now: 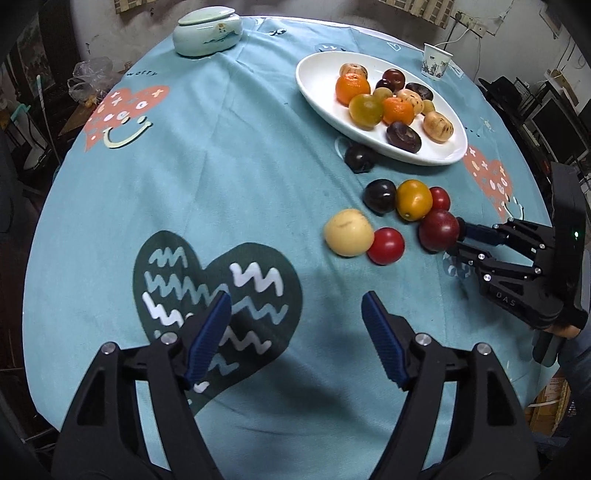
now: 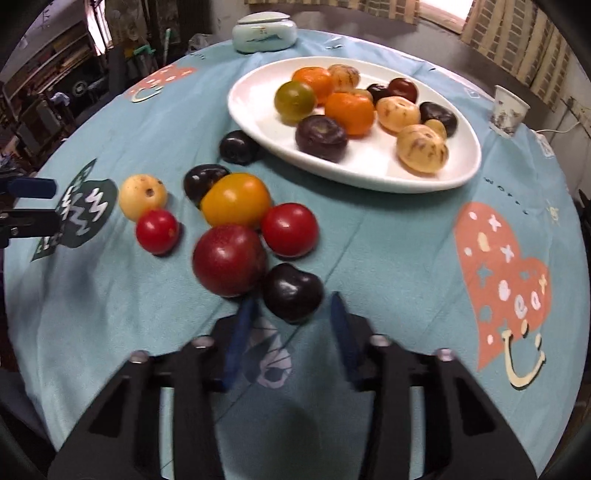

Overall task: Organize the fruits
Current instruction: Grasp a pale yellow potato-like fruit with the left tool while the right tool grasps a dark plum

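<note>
- Since the right hand-held gripper sits low centre of its own view, narrowed on the dark plum with the pads at either side (a bit blurry, but it looks like a real grip), I'd call this the pick-up step; the plum itself is on the desk at the near edge of the loose fruit
- Lift straight up before swinging anywhere; the big red plum touches it on the left and the red tomato sits just above it, so a sideways drag would probably send both rolling
- Go easy on the squeeze; glossy round skin like that looks slippery and soft, my guess anyway
- Target is presumably the white dish in the upper middle; it's crowded on its right half, the bare patch is at its left end, so set down there
- Left hand-held gripper is spread wide with nothing in it, low in its view over the dark heart print, well apart from the fruit; not in the way
- Other loose bits: a yellow-orange fruit, a pale yellow one, a small tomato, two more dark plums, one right against the dish rim and on the path, so come in high
- Paper cup upper right and lidded jar at the top are well clear
</note>
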A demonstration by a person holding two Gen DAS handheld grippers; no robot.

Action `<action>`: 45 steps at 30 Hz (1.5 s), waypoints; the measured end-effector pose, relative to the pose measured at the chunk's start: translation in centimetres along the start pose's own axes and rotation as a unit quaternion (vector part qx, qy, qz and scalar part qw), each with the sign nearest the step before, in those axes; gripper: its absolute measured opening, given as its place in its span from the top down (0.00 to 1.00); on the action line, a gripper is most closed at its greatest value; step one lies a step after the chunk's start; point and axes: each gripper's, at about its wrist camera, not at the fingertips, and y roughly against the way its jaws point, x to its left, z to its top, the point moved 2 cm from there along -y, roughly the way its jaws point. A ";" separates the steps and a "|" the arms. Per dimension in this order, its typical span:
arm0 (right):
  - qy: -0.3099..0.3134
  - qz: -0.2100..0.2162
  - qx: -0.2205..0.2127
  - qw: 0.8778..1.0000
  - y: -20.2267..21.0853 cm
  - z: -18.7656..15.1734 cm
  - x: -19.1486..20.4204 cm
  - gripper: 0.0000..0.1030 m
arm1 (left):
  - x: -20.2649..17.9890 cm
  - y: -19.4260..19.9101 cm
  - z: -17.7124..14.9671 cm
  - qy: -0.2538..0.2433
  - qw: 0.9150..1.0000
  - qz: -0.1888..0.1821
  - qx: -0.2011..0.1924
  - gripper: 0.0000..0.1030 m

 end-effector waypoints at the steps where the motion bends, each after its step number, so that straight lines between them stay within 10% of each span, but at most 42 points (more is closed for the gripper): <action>1: -0.008 0.004 -0.004 1.000 0.3 -0.2 -0.1 0.72 | -0.5 -0.2 0.2 -0.004 1.000 -0.007 0.001 0.28; 9: -0.070 0.042 -0.013 0.997 2.3 -2.6 -0.8 0.72 | -2.5 -2.8 2.4 -0.051 0.998 -0.020 -0.003 0.28; 15: -0.086 0.041 -0.012 0.995 2.5 -3.2 -0.9 0.72 | 0.6 -4.5 5.0 0.040 0.997 -0.057 0.023 0.30; 26: -0.086 0.040 -0.005 0.995 2.2 -2.9 0.0 0.71 | -2.0 -7.2 5.5 0.053 0.993 -0.080 0.069 0.31; 29: -0.090 0.036 -0.006 0.995 2.3 -3.1 -0.1 0.71 | -2.3 -7.1 5.8 0.052 0.990 -0.115 0.067 0.61; 38: -0.088 0.036 -0.017 0.995 3.4 -3.1 0.4 0.71 | -4.9 -4.7 5.0 -0.039 0.999 -0.020 0.030 0.61; 45: -0.091 0.050 -0.063 0.993 5.9 -1.5 1.7 0.71 | -7.7 0.6 4.1 -0.122 0.990 0.038 -0.055 0.61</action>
